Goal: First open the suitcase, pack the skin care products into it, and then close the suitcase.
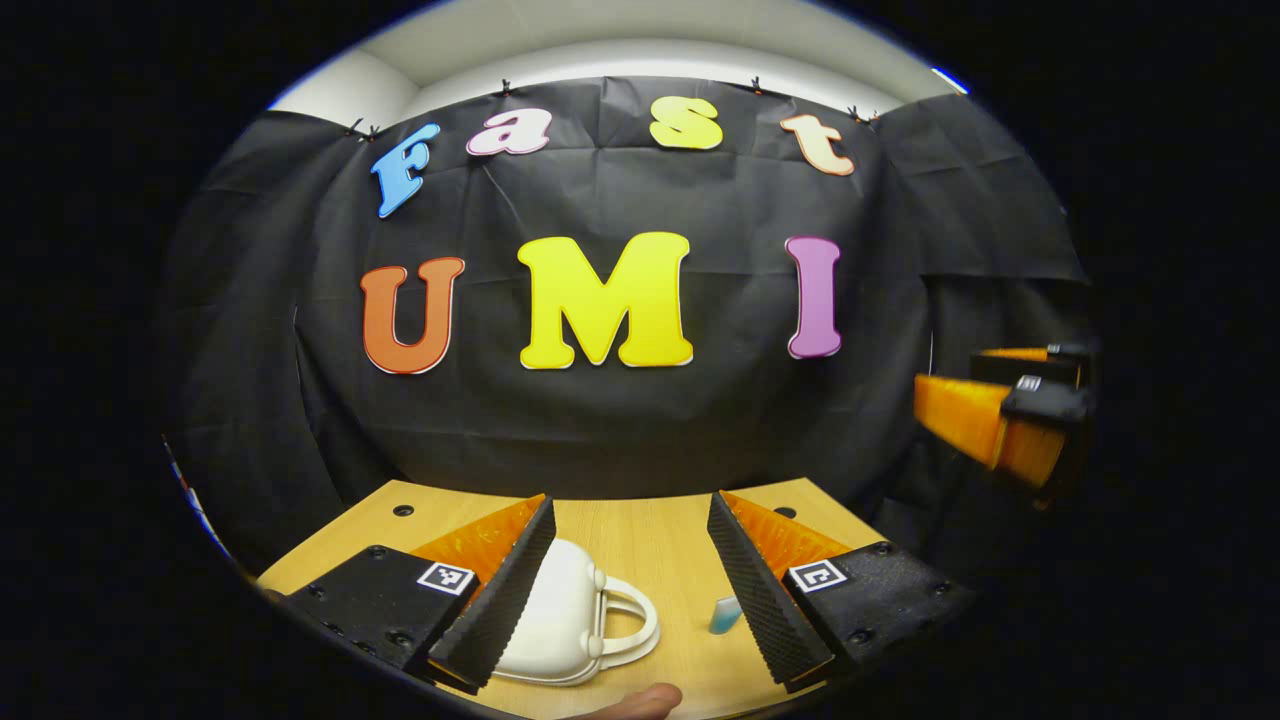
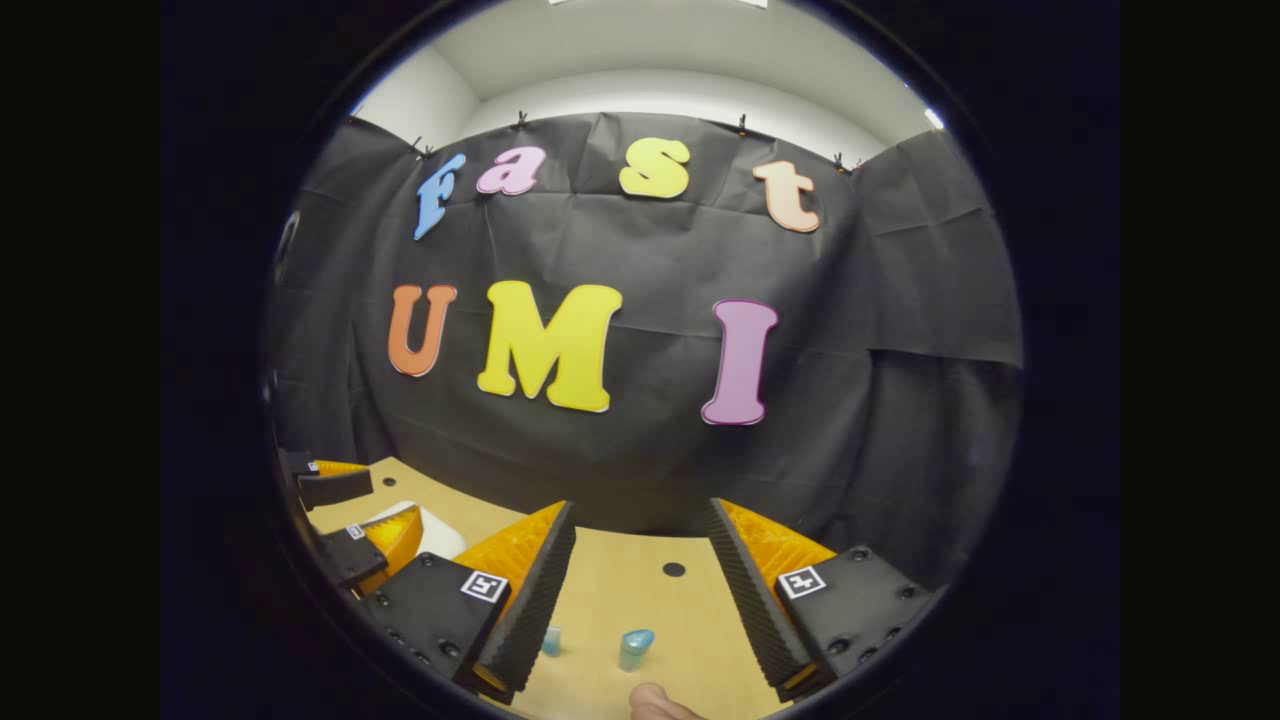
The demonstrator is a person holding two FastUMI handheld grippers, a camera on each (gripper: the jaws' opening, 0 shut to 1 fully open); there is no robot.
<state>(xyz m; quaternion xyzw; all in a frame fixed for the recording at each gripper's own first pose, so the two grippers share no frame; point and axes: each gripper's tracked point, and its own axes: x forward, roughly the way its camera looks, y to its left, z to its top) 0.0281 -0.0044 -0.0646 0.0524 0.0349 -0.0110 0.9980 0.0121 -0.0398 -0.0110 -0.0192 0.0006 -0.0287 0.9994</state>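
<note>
Left gripper view: open left tool [image 1: 628,590] above closed white suitcase [image 1: 560,625].

A black cloth [image 1: 620,430] hangs as the back wall, creased and clipped along its top edge, wrapping round at both sides. Above it runs a pale wall [image 1: 640,60] and a white ceiling [image 2: 680,40], evenly lit. Below stands a light wood worktop [image 1: 640,540] with small dark round holes [image 1: 403,510] in its surface; its far edge meets the cloth.
</note>
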